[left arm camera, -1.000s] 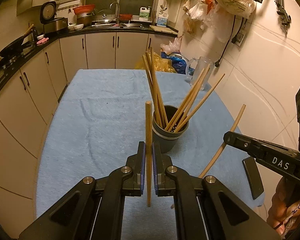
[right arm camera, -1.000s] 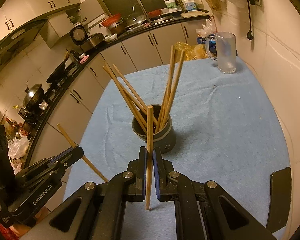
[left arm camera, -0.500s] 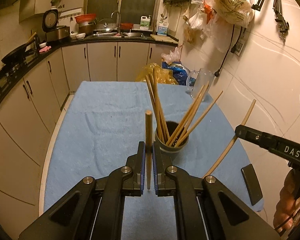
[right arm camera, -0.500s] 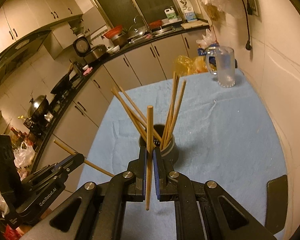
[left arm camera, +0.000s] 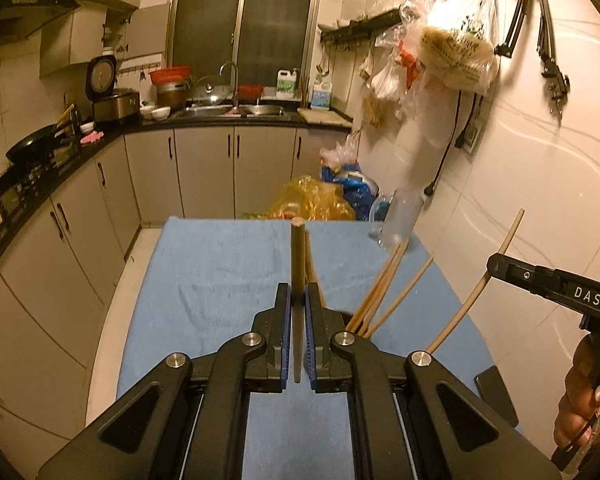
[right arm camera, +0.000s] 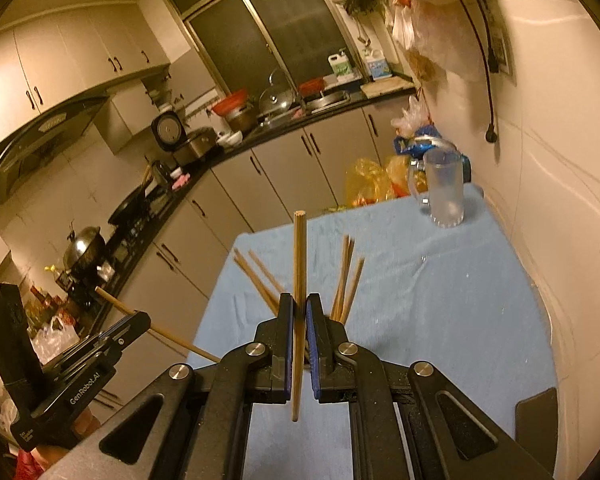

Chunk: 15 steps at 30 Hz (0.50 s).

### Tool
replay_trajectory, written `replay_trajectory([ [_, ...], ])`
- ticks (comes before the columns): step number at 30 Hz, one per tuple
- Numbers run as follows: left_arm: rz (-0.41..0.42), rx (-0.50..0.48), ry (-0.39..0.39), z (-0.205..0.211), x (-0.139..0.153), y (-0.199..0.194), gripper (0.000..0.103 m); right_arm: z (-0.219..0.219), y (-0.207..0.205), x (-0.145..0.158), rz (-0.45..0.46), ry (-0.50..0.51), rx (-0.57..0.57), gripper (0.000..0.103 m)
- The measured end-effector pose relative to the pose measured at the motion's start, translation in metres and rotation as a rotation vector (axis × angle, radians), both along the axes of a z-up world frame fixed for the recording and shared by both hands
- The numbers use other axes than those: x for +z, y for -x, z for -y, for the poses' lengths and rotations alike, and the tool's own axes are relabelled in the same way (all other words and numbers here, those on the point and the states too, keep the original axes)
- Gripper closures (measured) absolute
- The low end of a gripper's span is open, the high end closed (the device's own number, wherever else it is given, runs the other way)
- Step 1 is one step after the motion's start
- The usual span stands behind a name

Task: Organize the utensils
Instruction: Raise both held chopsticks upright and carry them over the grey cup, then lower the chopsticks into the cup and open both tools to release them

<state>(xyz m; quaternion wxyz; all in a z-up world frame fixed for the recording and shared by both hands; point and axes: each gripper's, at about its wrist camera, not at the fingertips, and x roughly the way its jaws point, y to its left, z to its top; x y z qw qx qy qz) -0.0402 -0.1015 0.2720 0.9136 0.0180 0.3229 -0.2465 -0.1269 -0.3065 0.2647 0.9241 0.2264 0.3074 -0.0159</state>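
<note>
My left gripper (left arm camera: 298, 300) is shut on a wooden chopstick (left arm camera: 298, 256) that stands upright between its blue pads. My right gripper (right arm camera: 300, 308) is shut on another upright chopstick (right arm camera: 299, 264). Both are raised above the blue-towelled table (left arm camera: 220, 276). Several chopsticks (left arm camera: 384, 292) fan out of a dark cup that my fingers mostly hide; they also show in the right wrist view (right arm camera: 346, 280). The right gripper (left arm camera: 496, 268) with its chopstick shows at the right of the left wrist view. The left gripper (right arm camera: 140, 318) shows at the lower left of the right wrist view.
A frosted glass mug (right arm camera: 444, 192) stands at the table's far right corner by the wall. Plastic bags (left arm camera: 320, 200) lie on the floor beyond the table. Kitchen cabinets (left arm camera: 204, 172) run along the back and left. A dark flat object (right arm camera: 536, 420) lies at the table's near right.
Both grippers have risen and tilted upward with their chopsticks still held. The cup has dropped behind my fingers, and more of the kitchen and wall is in view.
</note>
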Motion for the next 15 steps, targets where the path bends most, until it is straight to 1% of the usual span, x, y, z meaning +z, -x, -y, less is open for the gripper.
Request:
replay_trajectory([
  [3, 0.012, -0.007, 0.014, 0.004, 0.011, -0.005, 0.097, 0.005, -0.002, 0.011, 0.021, 0.001, -0.011, 0.096],
  [9, 0.014, -0.022, 0.037, 0.016, 0.023, -0.020, 0.097, 0.011, -0.014, 0.025, 0.056, 0.007, -0.033, 0.096],
  [13, 0.005, -0.034, 0.053, 0.027, 0.024, -0.028, 0.097, 0.013, -0.024, 0.026, 0.061, 0.025, -0.051, 0.096],
  [15, -0.007, -0.038, 0.061, 0.032, 0.021, -0.035, 0.097, 0.014, -0.032, 0.022, 0.055, 0.041, -0.062, 0.096],
])
